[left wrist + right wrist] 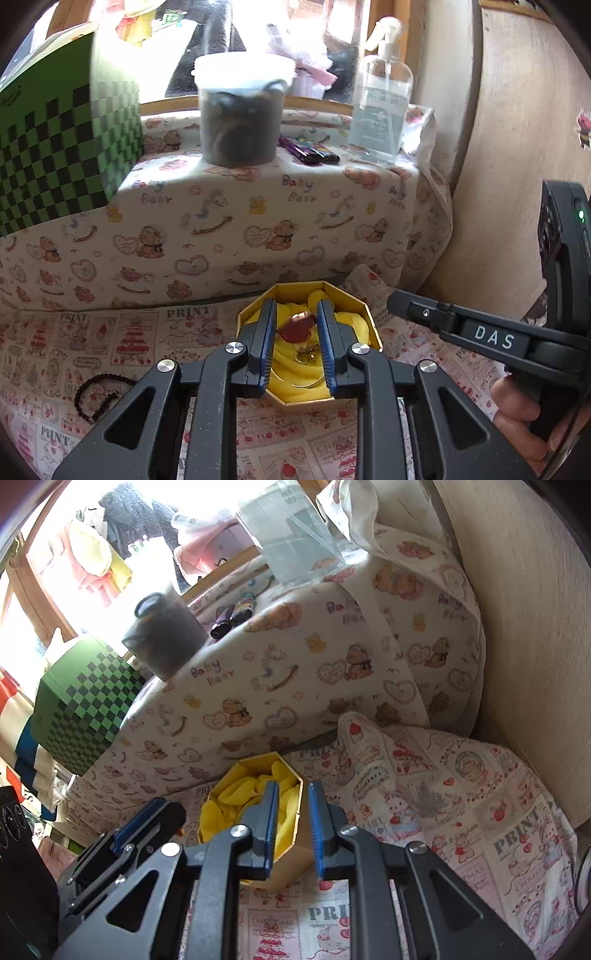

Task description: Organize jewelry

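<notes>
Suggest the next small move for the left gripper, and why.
Probably swing the left gripper left toward the black bead bracelet. Its fingers hang empty over the yellow-lined box, which already holds a red heart pendant, while the bracelet lies outside on the printed cloth.

we read "das" in white letters on a black label on the right gripper (494, 336). the bear-print cloth (258, 229) over the raised ledge carries "baby bear" several times. the patterned table cover (480, 830) shows "print" in repeated panels and "christmas" in smaller panels; the clear pump bottle's (382, 107) label is not legible.
</notes>
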Action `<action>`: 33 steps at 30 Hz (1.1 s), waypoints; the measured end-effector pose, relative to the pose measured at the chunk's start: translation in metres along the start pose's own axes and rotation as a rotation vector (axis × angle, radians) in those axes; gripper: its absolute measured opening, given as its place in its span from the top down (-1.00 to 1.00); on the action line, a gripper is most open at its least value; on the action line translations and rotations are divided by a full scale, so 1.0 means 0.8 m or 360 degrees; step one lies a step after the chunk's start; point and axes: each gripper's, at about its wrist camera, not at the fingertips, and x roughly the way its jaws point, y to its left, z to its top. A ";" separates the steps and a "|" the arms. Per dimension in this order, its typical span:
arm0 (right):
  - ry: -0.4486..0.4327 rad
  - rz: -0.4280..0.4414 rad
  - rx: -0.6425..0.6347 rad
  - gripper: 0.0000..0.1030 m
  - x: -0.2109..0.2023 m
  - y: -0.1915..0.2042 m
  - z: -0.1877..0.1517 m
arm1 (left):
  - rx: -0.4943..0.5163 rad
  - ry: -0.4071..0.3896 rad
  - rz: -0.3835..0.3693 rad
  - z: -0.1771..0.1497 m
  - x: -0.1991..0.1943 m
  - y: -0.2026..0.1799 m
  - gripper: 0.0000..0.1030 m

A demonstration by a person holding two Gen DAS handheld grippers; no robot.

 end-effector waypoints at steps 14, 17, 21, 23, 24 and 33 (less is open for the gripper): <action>-0.0162 0.0215 -0.0335 -0.90 -0.017 0.064 -0.030 | -0.0018 -0.0358 0.0249 -0.019 -0.110 0.082 -0.89; -0.0305 0.0082 -0.0516 -0.90 -0.026 0.092 -0.046 | -0.0069 -0.0429 0.0284 -0.027 -0.137 0.104 -0.98; -0.0342 0.0018 -0.0678 -0.90 -0.025 0.116 -0.060 | -0.0086 -0.0460 0.0337 -0.034 -0.158 0.130 -0.99; -0.0420 -0.0022 -0.0721 -0.90 -0.025 0.123 -0.068 | -0.0092 -0.0482 0.0377 -0.039 -0.163 0.141 -0.99; -0.0453 -0.0021 -0.0746 -0.90 -0.026 0.126 -0.070 | -0.0094 -0.0488 0.0394 -0.040 -0.165 0.145 -0.99; -0.0522 0.0067 -0.0909 -1.00 -0.016 0.140 -0.075 | -0.0027 -0.0490 0.0495 -0.069 -0.166 0.169 -0.99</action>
